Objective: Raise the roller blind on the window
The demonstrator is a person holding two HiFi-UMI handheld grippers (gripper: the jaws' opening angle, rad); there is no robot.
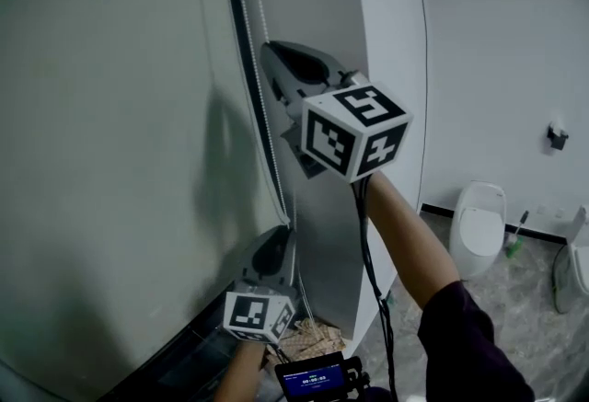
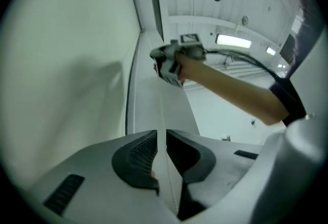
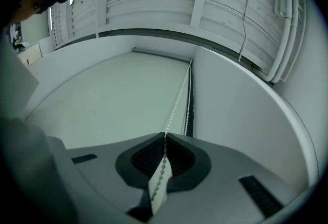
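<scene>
1. While the roller blind [image 1: 110,115] hangs low over the window, with its fabric reaching nearly to the dark band at lower left, the bead chain [image 1: 260,87] runs down its right edge beside the dark frame strip [image 1: 241,32].
2. Right hand-held gripper [image 3: 164,138]: high on the chain and clenched on it. The beads pass straight between the pads.
3. Left hand-held gripper [image 2: 165,133]: low, near the bottom of the chain, with its jaws closed to a sliver. A thin pale line in that sliver is probably the chain, though blur hides the beads.
4. Risk, slip: the beads are small and smooth. A hard downward pull could run them through the ribbed pads, and the blind would not rise.
5. Risk, wrong strand: two strands lie close together by the frame. Pulling the other one would lower the blind, and pinching both would likely lock the chain.
6. Risk, pull off line: hauling away from the wall instead of straight down may jump the chain off the roller [image 3: 159,54].
7. Risk, both grips let go at once: the fabric's weight might run the blind back down.
</scene>
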